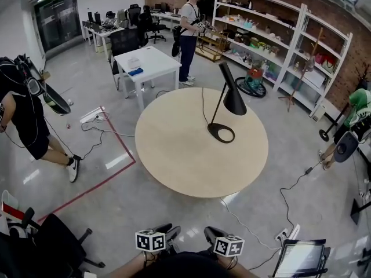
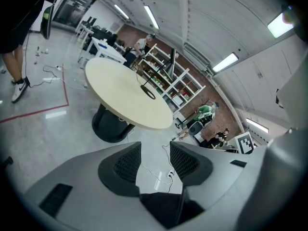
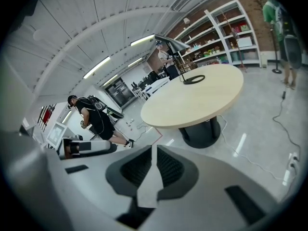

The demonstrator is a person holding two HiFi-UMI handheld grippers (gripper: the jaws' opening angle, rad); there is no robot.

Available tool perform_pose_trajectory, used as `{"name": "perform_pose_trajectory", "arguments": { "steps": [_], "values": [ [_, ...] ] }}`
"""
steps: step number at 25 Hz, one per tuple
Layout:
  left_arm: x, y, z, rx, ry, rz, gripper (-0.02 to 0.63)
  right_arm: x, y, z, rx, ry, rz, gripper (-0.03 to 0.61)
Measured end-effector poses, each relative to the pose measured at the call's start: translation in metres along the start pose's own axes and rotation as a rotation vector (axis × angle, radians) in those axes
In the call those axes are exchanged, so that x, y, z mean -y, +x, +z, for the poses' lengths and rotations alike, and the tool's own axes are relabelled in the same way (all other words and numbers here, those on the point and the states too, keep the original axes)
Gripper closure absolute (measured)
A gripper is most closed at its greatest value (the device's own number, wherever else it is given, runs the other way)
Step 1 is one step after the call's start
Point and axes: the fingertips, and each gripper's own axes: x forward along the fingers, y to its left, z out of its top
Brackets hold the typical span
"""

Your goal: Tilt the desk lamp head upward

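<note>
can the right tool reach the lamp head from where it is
Probably not yet: the right tool hangs short of the round table, and the lamp head is over its far side. Nothing on the tabletop blocks the way.

A black lamp [image 1: 229, 100] stands at frame centre on a pale beige round table [image 1: 174, 167], above a glossy grey floor [image 1: 278, 155] that a red tape line [image 1: 110, 175] crosses at the left. At upper right, white shelves [image 1: 278, 33] stand against a red-brown brick wall [image 1: 324, 4]. At the bottom edge, the dark left gripper [image 1: 171, 231] and right gripper [image 1: 210, 233] each carry a white cube [image 1: 152, 240] patterned with black squares.
</note>
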Motion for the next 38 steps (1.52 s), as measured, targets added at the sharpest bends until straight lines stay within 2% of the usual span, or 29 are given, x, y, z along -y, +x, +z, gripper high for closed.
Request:
{"name": "perform_pose_trajectory", "arguments": {
  "steps": [9, 13, 17, 24, 29, 38],
  "values": [
    [-0.014, 0.026, 0.018, -0.038, -0.006, -0.037, 0.420, 0.015, 0.019, 0.020, 0.006, 0.045, -0.049, 0.545],
    [-0.029, 0.033, 0.043, -0.026, -0.020, 0.004, 0.420, 0.020, 0.047, 0.044, -0.018, 0.072, -0.021, 0.545],
    [-0.048, 0.041, 0.077, 0.014, -0.029, 0.064, 0.420, 0.016, 0.081, 0.077, -0.049, 0.008, 0.036, 0.545],
    [-0.041, 0.072, 0.130, 0.041, -0.014, 0.081, 0.420, 0.021, 0.119, 0.131, -0.088, -0.032, 0.105, 0.545],
    [-0.059, 0.085, 0.153, 0.081, -0.083, 0.146, 0.420, 0.033, 0.141, 0.159, -0.106, -0.050, 0.138, 0.545],
    [-0.054, 0.120, 0.188, 0.049, -0.049, 0.126, 0.420, 0.065, 0.156, 0.193, -0.072, 0.020, 0.107, 0.545]
  ]
}}
